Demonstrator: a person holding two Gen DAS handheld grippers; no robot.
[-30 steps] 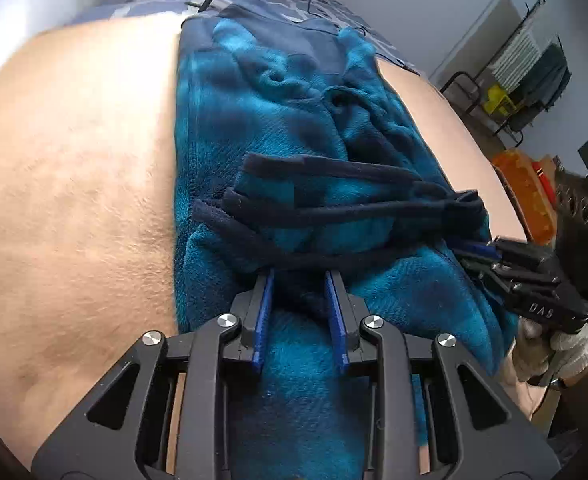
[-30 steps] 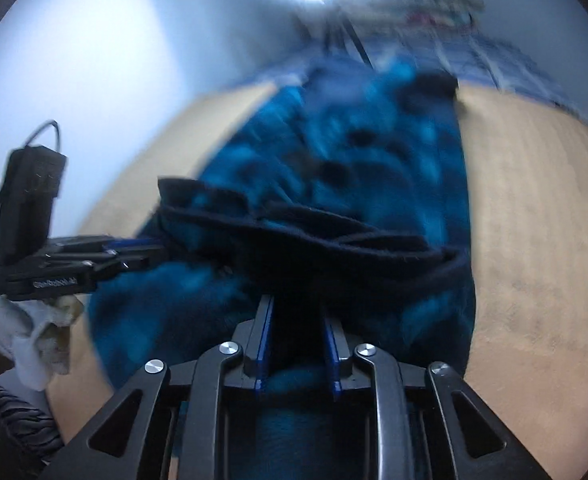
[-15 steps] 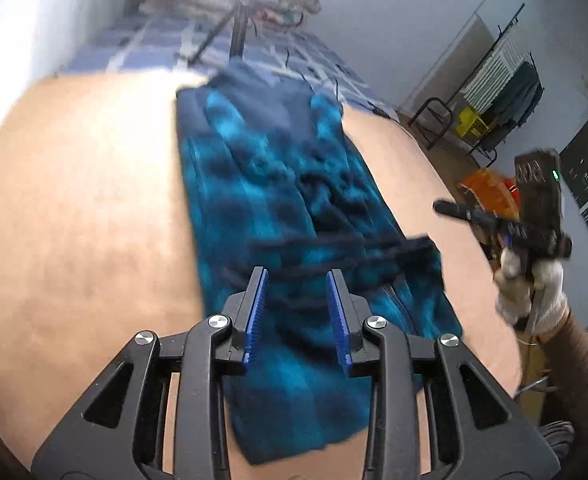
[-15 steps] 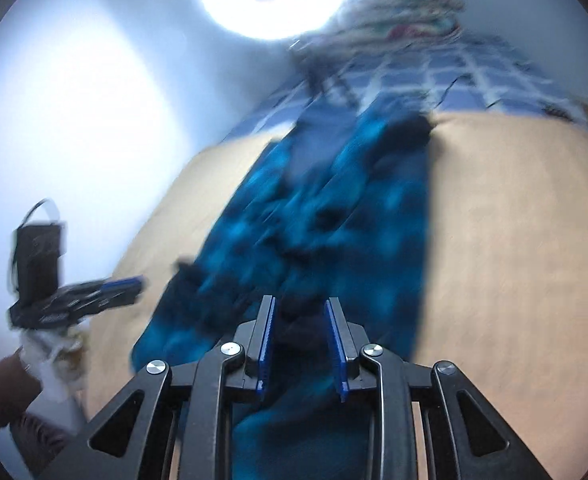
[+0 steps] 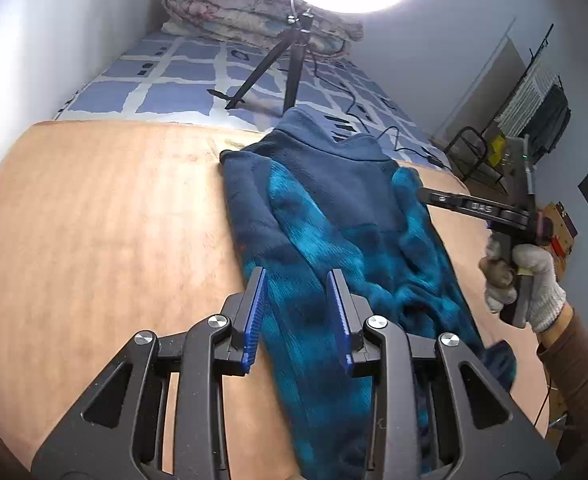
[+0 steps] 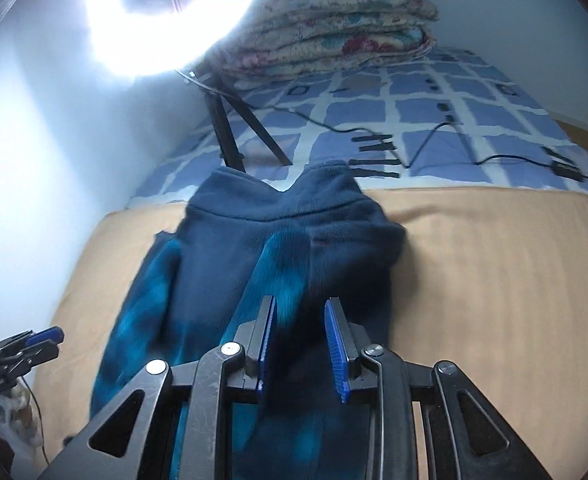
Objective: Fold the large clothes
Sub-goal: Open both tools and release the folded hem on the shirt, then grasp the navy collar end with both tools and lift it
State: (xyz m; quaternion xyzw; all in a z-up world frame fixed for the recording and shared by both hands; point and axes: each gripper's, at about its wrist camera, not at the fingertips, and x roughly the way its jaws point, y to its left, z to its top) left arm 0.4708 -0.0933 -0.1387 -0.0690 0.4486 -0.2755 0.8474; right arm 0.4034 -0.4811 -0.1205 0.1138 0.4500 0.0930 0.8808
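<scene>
A teal and navy plaid fleece jacket [image 5: 334, 240] lies on the tan blanket [image 5: 114, 220] as a long narrow strip, its navy collar [image 6: 278, 196] at the far end. My left gripper [image 5: 296, 271] hovers over the near part of the strip, open, with no cloth pinched. My right gripper [image 6: 301, 299] hangs above the jacket's middle, also open and holding nothing. In the left wrist view the right gripper [image 5: 424, 194] reaches in from the right, held by a white-gloved hand [image 5: 534, 280]. In the right wrist view the left gripper [image 6: 52, 340] shows at the left edge.
A ring light on a black tripod [image 5: 290, 64] stands on the blue checked sheet [image 6: 434, 112] beyond the collar, with cables [image 6: 434, 140] trailing across it. A folded floral quilt [image 6: 326, 28] lies at the far wall. A drying rack [image 5: 534, 92] stands at the right. A wall runs along the left.
Both grippers have let go of the jacket's dark hem bands and pulled back and up. More of the bed shows, and the jacket lies flat as a strip.
</scene>
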